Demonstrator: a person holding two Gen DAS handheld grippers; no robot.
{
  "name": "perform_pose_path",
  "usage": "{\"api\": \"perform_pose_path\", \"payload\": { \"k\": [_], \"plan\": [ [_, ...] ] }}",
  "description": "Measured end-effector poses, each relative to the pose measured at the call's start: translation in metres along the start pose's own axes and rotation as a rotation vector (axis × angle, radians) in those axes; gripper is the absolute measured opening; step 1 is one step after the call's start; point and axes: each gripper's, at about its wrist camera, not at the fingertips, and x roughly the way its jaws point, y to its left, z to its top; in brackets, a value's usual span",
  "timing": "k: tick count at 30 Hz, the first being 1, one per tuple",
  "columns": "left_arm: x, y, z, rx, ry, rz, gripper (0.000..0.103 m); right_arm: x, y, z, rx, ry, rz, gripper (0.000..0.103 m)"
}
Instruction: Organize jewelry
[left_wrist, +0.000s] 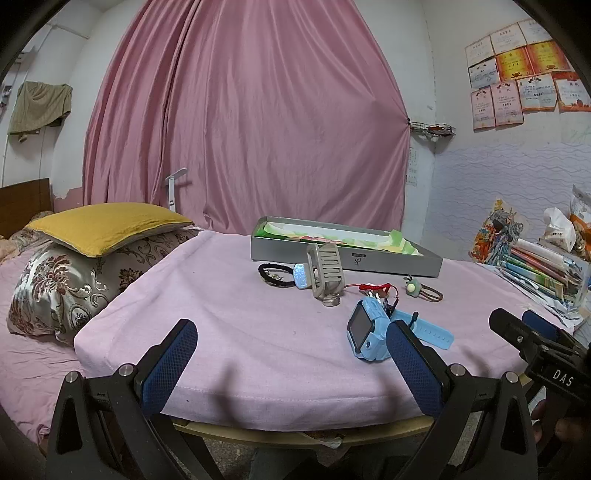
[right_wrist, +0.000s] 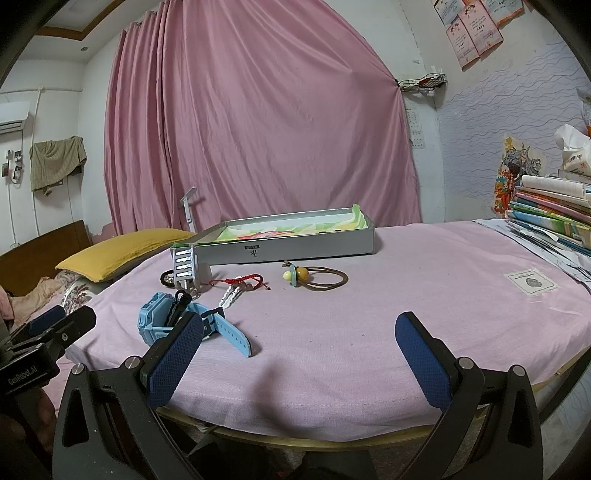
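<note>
Both tools stand released: left gripper (left_wrist: 291, 363) and right gripper (right_wrist: 301, 356), jaws wide, empty. Jewelry lies loose on the pink cloth-covered table (right_wrist: 424, 295) before the shallow grey box (right_wrist: 295, 245). The nearest item, the light-blue plastic watch (left_wrist: 365, 332), probably warrants a grip across its case. Legible: "DAS", "GenRobot.AI".

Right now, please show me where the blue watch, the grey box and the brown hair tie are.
blue watch (left_wrist: 364, 325), left wrist view, screen.
grey box (right_wrist: 295, 245), right wrist view, front wall.
brown hair tie (right_wrist: 327, 280), right wrist view, loop.
</note>
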Motion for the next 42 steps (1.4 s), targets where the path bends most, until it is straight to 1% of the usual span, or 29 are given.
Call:
{"api": "perform_pose_path", "payload": {
  "k": [42],
  "plan": [
    [0.0000,0.0016,-0.0023,0.002,0.002,0.001,0.103,-0.0018,-0.0037,0.0022,0.001,-0.003,0.003,0.102]
  ]
}}
